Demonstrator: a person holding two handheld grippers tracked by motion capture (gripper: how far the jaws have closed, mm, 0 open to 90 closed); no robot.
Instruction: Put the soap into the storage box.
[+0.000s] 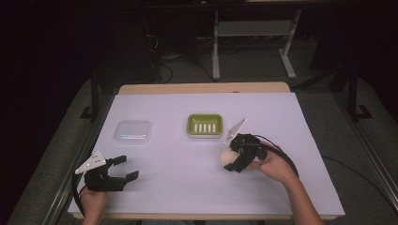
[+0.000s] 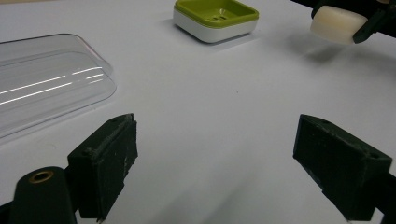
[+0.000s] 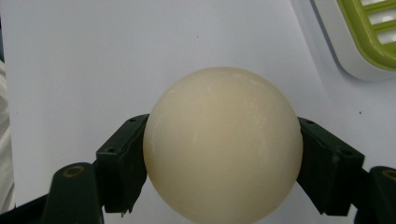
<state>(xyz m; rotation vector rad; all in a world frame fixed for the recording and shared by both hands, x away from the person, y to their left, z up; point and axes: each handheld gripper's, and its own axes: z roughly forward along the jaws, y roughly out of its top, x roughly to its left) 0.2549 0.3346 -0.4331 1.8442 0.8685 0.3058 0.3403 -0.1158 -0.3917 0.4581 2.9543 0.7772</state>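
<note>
A round cream bar of soap (image 3: 223,148) is clamped between the two black jaws of my right gripper (image 1: 231,159), held a little above the white table sheet, right of centre. From the left gripper view the soap (image 2: 337,24) hangs at the top right with its shadow under it. A green and white soap dish (image 1: 205,125) stands just beyond it, towards the table's middle; its corner (image 3: 369,37) sits at the upper right of the right gripper view. My left gripper (image 1: 126,168) rests open near the front left corner, nothing between its jaws.
A clear plastic lid (image 1: 133,131) lies on the white sheet (image 1: 178,183) left of the dish, ahead of my left gripper; it is the clear lid (image 2: 44,79) in that gripper's view. Bare table edges run close on both sides, with dark floor and desk legs beyond.
</note>
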